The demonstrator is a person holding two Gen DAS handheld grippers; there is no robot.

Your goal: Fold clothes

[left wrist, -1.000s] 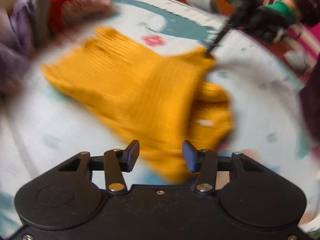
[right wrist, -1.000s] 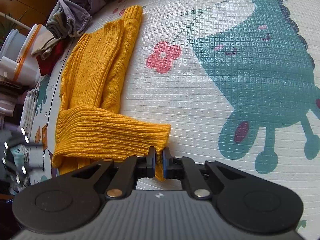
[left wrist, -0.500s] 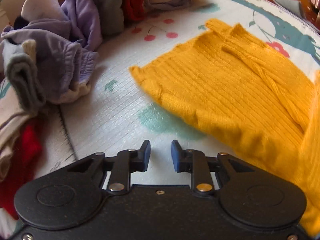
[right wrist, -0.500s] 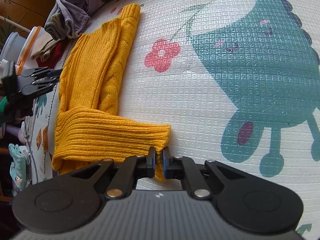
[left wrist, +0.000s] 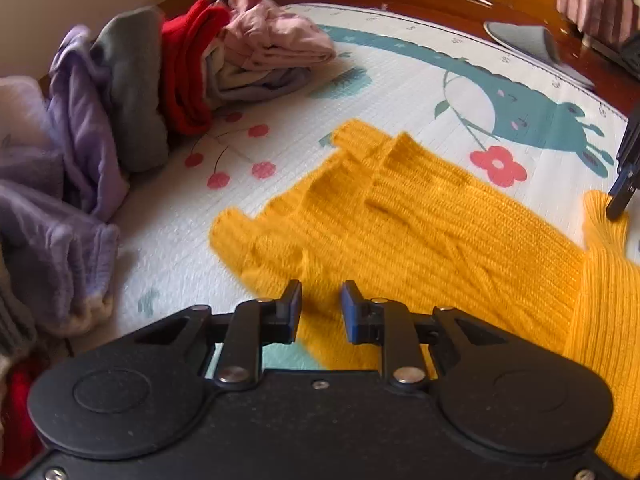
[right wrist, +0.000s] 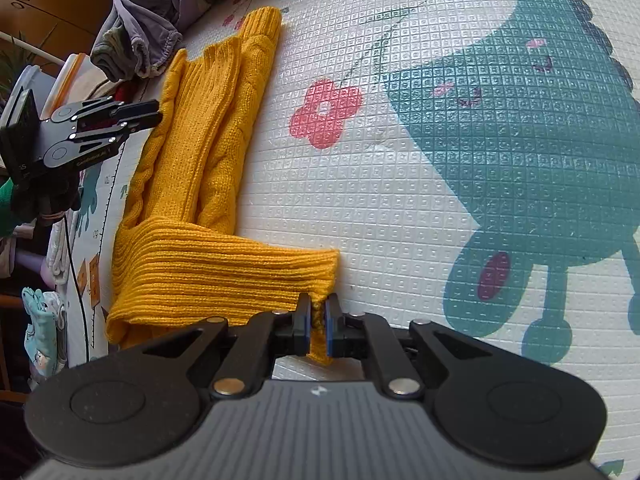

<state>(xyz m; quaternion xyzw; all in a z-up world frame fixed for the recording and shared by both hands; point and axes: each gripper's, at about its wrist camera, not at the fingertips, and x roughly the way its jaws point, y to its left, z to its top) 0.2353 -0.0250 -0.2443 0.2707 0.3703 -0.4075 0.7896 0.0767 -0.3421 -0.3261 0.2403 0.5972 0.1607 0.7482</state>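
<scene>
Sweater [right wrist: 192,264] partly folded on mat [right wrist: 400,200]; right tool [right wrist: 316,326] clenched on its corner, left tool [left wrist: 320,306] released, apparently above hem; pile [left wrist: 120,100] unfolded.

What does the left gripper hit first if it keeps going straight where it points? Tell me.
Most likely the yellow knit sweater: the left gripper, jaws apart and empty, aims down at its near edge on the play mat. Depth is uncertain.
</scene>
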